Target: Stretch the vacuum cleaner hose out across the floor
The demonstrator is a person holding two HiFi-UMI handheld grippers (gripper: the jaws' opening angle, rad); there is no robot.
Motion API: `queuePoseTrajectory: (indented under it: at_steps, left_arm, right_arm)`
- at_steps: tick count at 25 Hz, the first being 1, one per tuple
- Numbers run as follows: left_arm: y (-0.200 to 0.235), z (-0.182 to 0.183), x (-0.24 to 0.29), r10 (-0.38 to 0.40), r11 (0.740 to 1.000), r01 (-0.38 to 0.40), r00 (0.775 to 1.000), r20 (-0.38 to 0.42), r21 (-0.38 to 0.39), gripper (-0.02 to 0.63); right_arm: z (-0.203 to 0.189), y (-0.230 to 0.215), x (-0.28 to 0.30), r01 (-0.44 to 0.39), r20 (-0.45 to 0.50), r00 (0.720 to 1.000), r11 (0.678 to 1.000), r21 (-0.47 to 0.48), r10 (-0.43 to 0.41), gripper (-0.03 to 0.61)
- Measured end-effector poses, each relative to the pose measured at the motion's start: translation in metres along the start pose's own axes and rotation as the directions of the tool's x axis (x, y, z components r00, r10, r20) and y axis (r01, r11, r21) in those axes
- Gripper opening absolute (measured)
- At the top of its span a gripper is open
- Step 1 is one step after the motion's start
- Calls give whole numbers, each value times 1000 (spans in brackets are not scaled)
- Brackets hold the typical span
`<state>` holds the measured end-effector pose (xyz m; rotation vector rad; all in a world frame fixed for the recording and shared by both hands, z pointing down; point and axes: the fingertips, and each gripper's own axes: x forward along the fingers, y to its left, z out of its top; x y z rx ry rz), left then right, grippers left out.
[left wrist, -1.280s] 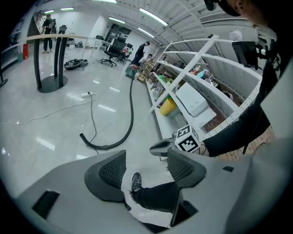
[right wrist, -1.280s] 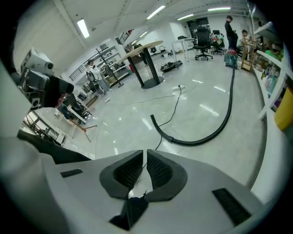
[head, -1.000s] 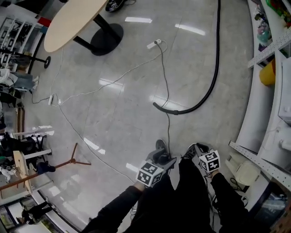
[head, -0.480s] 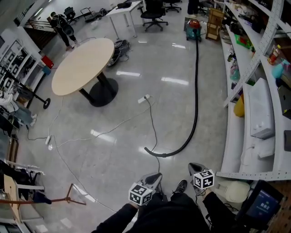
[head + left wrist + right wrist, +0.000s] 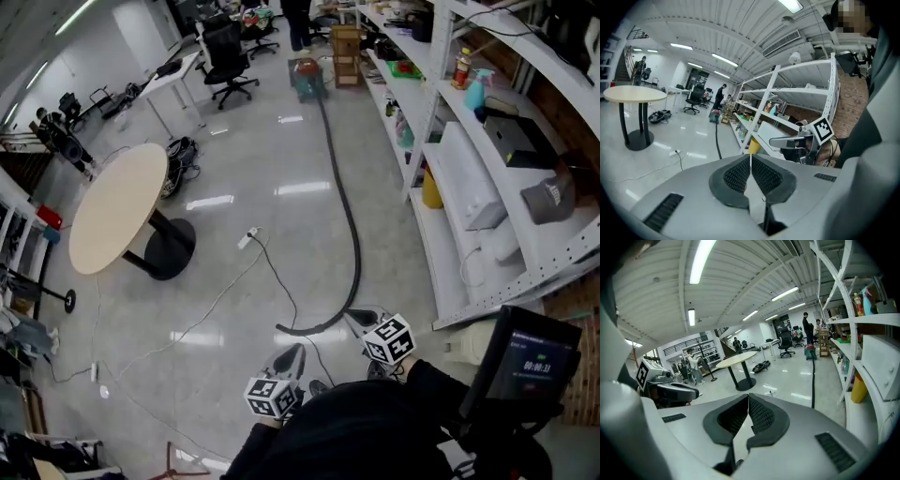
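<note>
A glossy grey floor (image 5: 234,234) runs between long shelving (image 5: 469,216) and a round table (image 5: 117,206). The black hose (image 5: 354,246) lies along it, from the distant vacuum cleaner (image 5: 307,77) to just ahead of the person. The left claw (image 5: 292,352) has just pinched together and the right claw (image 5: 358,319) is pinched together too, both empty.

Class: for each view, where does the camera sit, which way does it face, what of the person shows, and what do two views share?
Head view: on the head, facing steeply down at floor, hose and round table; sleeves, left hand-held gripper and right hand-held gripper show.
Left gripper view: rides that gripper, facing along its shut jaws toward the shelves; the right one shows.
Right gripper view: rides that gripper, facing across the floor; the left one shows.
Shared: all three show hose and round table.
</note>
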<state>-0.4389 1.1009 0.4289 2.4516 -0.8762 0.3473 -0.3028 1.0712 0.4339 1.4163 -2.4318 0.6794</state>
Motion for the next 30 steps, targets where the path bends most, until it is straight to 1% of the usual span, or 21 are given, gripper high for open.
queuePoseTrajectory:
  at_steps: [2, 5, 7, 10, 15, 19, 23, 26, 30]
  left_arm:
    - [-11, -7, -10, 9, 1000, -9, 1000, 8, -12, 28]
    - [-29, -18, -39, 11, 1000, -11, 1000, 5, -24, 28]
    - [-32, -22, -44, 18, 1000, -18, 1000, 0, -17, 28]
    - [-28, -23, -35, 42, 999, -41, 999, 9, -11, 28]
    - [-38, -27, -33, 59, 998, -59, 998, 5, -17, 28]
    - [-49, -36, -28, 80, 997, -80, 997, -9, -22, 28]
    - [-43, -33, -23, 91, 996, -91, 996, -24, -6, 28]
    - [-36, -26, -29, 89, 996, -88, 995, -34, 11, 28]
    - [-29, -26, -54, 61, 998, -59, 996, -58, 31, 28]
  right_arm:
    - [3, 15, -18, -3, 23, 1000, 1000, -23, 4, 15]
    - [1, 47, -51, 0, 65, 998, 999, -42, 3, 14]
    - [1, 51, -60, 6, 87, 996, 998, -57, -1, 14]
    - [-1, 40, -58, 7, 102, 995, 998, -57, -1, 14]
    - [-6, 42, -63, -27, 85, 996, 997, -67, 32, 14]
    - [-18, 39, -71, -59, 68, 996, 996, -65, 63, 14]
    - [-18, 40, -61, -84, 57, 995, 994, -65, 87, 14]
    - [-16, 54, -50, -94, 43, 994, 994, -61, 96, 14]
    - [-23, 84, -43, -74, 25, 997, 997, -28, 75, 14]
